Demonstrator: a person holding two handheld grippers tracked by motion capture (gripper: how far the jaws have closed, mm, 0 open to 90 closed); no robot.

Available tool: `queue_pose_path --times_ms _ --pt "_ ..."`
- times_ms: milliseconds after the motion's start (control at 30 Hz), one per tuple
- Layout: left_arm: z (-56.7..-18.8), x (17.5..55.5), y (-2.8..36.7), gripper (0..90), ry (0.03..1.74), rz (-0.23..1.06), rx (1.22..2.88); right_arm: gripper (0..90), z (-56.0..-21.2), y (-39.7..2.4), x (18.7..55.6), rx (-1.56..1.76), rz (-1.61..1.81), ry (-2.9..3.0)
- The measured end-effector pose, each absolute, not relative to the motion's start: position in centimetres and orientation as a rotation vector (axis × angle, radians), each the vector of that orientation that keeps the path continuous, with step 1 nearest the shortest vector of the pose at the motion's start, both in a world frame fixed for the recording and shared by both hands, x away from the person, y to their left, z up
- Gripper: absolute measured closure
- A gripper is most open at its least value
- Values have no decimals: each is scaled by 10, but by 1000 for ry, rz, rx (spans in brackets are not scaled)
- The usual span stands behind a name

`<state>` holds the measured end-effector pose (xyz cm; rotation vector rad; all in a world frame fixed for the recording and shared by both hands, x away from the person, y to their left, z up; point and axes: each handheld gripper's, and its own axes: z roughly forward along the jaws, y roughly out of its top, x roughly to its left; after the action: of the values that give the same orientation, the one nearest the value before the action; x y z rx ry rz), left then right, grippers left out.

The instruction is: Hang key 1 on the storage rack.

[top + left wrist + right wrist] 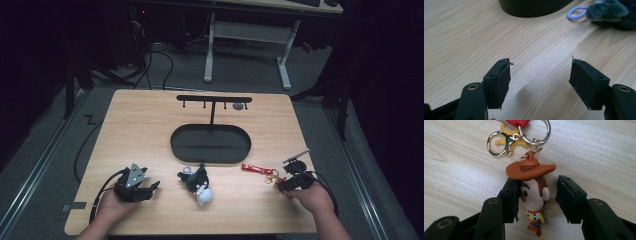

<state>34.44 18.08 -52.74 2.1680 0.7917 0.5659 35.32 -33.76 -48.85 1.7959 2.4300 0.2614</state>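
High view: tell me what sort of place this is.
Probably a lab or workshop set up for recording. A wooden table stands on grey carpet in a dark room, cables trail across the floor behind it, and a white-legged desk stands beyond.

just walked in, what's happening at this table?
A person holds a gripper in each hand at a wooden table. The right gripper has its jaws open around a cowboy figure keychain lying on the table, one jaw against the head, not yet closed. The left gripper is open over bare wood, holding nothing. A dark plush keychain lies between the hands. Behind it stands a black hook rack on an oval tray, hooks apparently free.
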Motion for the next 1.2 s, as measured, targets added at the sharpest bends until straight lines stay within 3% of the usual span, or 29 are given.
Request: queue_pose_path --times_ms 200,667,1200 --pt "-527 344 181 331 790 566 2169 649 -489 -332 354 1752 250 2435" --pt "-527 344 180 331 790 557 2168 668 -485 -329 353 1753 232 2446" --pt "-525 345 181 332 794 529 2152 671 -440 -317 347 1704 303 2462"
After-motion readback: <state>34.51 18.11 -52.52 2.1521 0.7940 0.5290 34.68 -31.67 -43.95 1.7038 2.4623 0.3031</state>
